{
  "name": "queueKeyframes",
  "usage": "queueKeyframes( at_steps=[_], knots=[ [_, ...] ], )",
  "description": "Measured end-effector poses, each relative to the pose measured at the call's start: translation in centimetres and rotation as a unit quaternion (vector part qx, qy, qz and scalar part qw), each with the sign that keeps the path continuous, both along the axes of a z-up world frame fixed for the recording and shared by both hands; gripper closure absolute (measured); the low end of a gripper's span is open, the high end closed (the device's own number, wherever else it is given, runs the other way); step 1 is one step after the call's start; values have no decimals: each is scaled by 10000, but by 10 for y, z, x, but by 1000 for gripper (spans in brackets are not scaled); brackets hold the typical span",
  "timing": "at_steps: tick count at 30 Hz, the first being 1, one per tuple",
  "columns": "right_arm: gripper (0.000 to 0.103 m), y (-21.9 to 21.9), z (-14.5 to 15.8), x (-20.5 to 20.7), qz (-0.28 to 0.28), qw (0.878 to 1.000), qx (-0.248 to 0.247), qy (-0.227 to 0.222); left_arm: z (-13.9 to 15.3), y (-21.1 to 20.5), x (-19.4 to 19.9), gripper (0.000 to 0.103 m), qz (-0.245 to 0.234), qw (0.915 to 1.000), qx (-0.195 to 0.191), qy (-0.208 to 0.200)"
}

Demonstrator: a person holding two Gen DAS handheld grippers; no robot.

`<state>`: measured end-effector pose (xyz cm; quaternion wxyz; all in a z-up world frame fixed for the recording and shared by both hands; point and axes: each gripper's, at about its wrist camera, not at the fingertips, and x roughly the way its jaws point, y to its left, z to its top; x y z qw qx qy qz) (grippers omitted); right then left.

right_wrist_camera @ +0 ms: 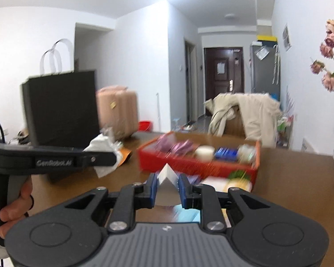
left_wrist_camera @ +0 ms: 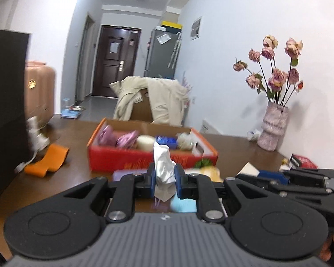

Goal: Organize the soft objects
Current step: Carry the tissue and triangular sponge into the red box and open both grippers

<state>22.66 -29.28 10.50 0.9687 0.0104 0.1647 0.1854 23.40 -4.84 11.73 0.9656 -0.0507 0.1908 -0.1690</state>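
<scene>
Crumpled white tissue-like cloth (left_wrist_camera: pixel 164 166) pinched in your left gripper (left_wrist_camera: pixel 164 175), held above brown table (left_wrist_camera: pixel 78 133) short of red cardboard box (left_wrist_camera: pixel 122 158). Right gripper (right_wrist_camera: pixel 168 188) clamps folded white sheet (right_wrist_camera: pixel 167 173). Grip thin: quick swing could shake cloth loose before box.

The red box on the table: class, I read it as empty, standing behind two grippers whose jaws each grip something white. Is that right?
Not quite. The red box is not empty: the left wrist view shows purple, cream and blue items lying in it. The rest holds: it stands behind the left gripper and right gripper, whose jaws each grip something white.
</scene>
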Motion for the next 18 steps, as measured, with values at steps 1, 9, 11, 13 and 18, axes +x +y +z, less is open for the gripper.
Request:
queueKeyframes(
  at_steps=[1,9,11,13,18],
  knots=[
    [83,-6,6,14,-25,10000,68,7,4,-4,16,85,-62,10000,45,-18],
    [82,-33,27,204,-201,9963,454,703,-5,-45,192,85,-179,9970,440,618],
    [82,-34,20,257,-275,9921,628,1050,-18,-51,233,85,-146,9947,503,889],
    [81,-27,9,302,-466,9896,496,1265,-34,-54,270,84,-143,9916,511,1180],
    [81,-11,-33,380,-553,9735,547,2152,-67,-56,328,81,-8,9834,668,1685]
  ],
)
